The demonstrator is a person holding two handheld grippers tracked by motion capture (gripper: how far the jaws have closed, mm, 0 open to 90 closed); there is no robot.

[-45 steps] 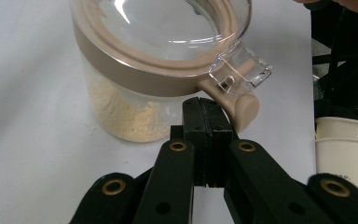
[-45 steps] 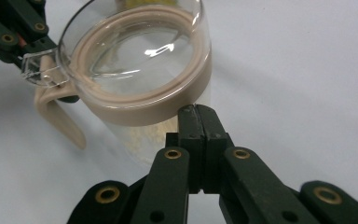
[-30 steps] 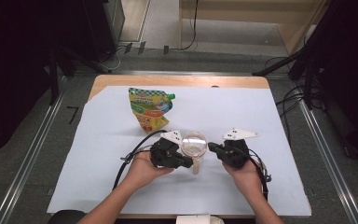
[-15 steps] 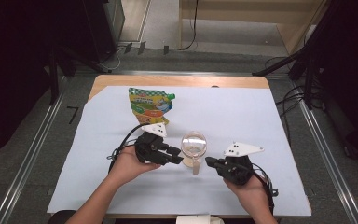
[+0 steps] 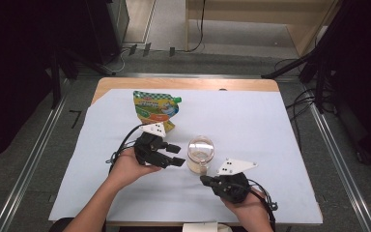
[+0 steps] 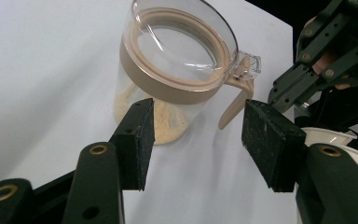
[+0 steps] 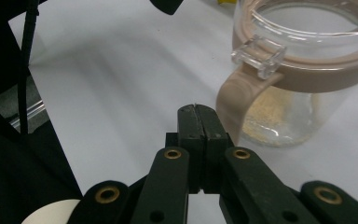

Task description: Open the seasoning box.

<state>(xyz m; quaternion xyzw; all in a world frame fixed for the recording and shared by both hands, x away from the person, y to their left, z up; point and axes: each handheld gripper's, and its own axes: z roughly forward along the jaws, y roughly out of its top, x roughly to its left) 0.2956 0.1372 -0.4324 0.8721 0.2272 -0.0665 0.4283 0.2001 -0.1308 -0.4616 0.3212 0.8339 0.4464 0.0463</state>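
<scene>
A clear jar (image 5: 200, 152) with a beige-rimmed clear lid stands on the white table sheet (image 5: 251, 121), with pale powder in its bottom. My left gripper (image 5: 176, 154) lies just left of it, and its jaws have just been opening with nothing between them. In the left gripper view the jar (image 6: 177, 70) sits just beyond the open left gripper (image 6: 200, 121), apart from the pads. My right gripper (image 5: 206, 180) rests near the jar's front, shut. Close up, the right gripper (image 7: 198, 116) points beside the beige strap (image 7: 233, 105) that hangs from the jar (image 7: 307, 65).
A colourful spouted pouch (image 5: 155, 108) lies behind the left hand. Cables trail from both grippers. A white round object (image 5: 200, 227) sits at the near table edge. Black stands and floor rails flank the table.
The left gripper's jaws have opened off the jar and drawn back to the left. The right gripper has pulled back from the jar toward the near edge, still shut.
</scene>
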